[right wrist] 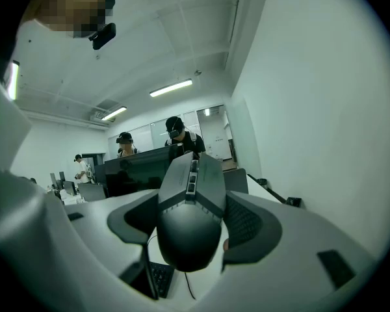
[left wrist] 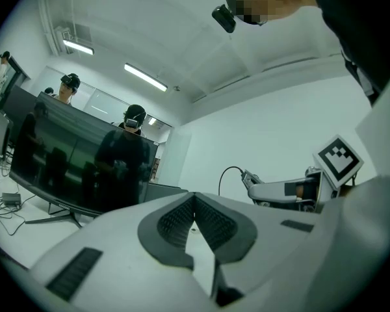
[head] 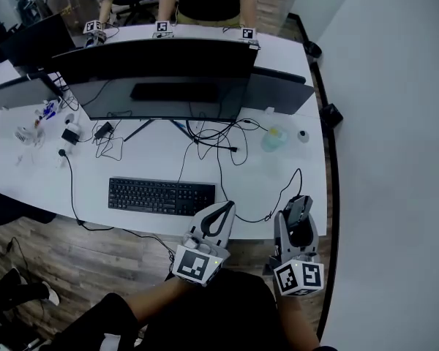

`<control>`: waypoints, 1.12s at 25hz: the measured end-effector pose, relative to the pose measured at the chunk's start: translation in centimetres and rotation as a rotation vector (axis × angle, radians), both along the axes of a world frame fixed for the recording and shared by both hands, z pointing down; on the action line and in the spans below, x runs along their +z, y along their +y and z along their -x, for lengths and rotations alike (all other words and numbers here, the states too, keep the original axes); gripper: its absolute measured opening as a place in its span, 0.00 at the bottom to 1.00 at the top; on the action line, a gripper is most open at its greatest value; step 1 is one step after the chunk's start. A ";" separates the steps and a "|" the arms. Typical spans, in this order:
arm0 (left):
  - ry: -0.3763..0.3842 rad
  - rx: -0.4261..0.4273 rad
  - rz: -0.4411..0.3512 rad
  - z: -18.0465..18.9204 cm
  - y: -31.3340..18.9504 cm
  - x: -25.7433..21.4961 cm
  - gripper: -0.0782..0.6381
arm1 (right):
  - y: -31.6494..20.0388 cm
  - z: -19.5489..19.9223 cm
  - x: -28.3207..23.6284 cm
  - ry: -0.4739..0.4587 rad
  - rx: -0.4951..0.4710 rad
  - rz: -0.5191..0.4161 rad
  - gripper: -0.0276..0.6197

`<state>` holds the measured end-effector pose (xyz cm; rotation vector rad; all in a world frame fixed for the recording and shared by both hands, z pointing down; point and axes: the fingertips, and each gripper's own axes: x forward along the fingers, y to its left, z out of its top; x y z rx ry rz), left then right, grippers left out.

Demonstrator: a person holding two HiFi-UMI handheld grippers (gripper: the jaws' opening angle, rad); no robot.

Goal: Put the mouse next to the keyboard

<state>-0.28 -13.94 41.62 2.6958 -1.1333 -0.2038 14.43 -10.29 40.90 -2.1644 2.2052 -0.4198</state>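
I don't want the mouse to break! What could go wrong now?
1. The right claw grips the mouse only by its sides, near the desk's front edge; if it slips, it could fall off.
2. Its cable loops across the desk and might snag or tug on the way to the keyboard.

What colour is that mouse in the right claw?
Black and dark grey mouse; the right gripper view shows it best.

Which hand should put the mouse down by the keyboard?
Right. The right gripper grips the mouse, just right of the keyboard. The left gripper is shut and empty.
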 end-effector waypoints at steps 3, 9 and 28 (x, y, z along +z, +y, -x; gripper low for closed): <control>0.026 0.015 0.011 0.2 -0.4 0.0 0.11 | -0.6 0.9 0.5 0.003 -0.004 0.016 0.52; 0.002 0.014 0.048 1.6 -1.4 1.2 0.11 | -1.3 2.5 2.2 -0.017 -0.017 0.068 0.52; -0.096 -0.069 0.094 0.7 -4.9 5.4 0.11 | -4.4 3.3 12.0 0.014 -0.156 0.224 0.52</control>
